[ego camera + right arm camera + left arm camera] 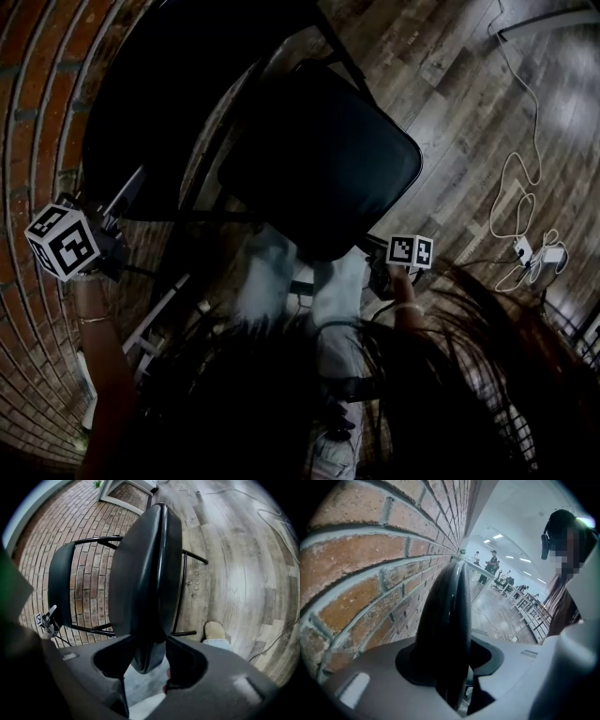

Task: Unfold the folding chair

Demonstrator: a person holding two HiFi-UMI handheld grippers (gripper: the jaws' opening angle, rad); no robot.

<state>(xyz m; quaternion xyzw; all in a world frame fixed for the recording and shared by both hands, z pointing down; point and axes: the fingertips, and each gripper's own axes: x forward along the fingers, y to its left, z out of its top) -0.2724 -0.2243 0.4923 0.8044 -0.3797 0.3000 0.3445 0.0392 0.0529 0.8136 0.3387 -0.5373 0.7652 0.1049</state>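
Note:
A black folding chair stands by a brick wall. In the head view its curved backrest (159, 103) is at the upper left and its padded seat (319, 159) is tipped up in the middle. My left gripper (117, 211) is at the backrest's near left edge. In the left gripper view that dark padded edge (445, 620) fills the gap of the left gripper (452, 667), jaws closed against it. My right gripper (377, 255) is at the seat's near corner. The seat's edge (145, 573) sits pinched in the right gripper (145, 653). The backrest (61, 583) shows behind it.
The brick wall (37, 112) runs down the left, right behind the chair. A white cable with a plug block (530, 248) lies on the wooden floor (469, 103) at right. The person's jeans-clad legs (281, 281) and a shoe (214, 631) are under the seat. People (490, 564) stand far off.

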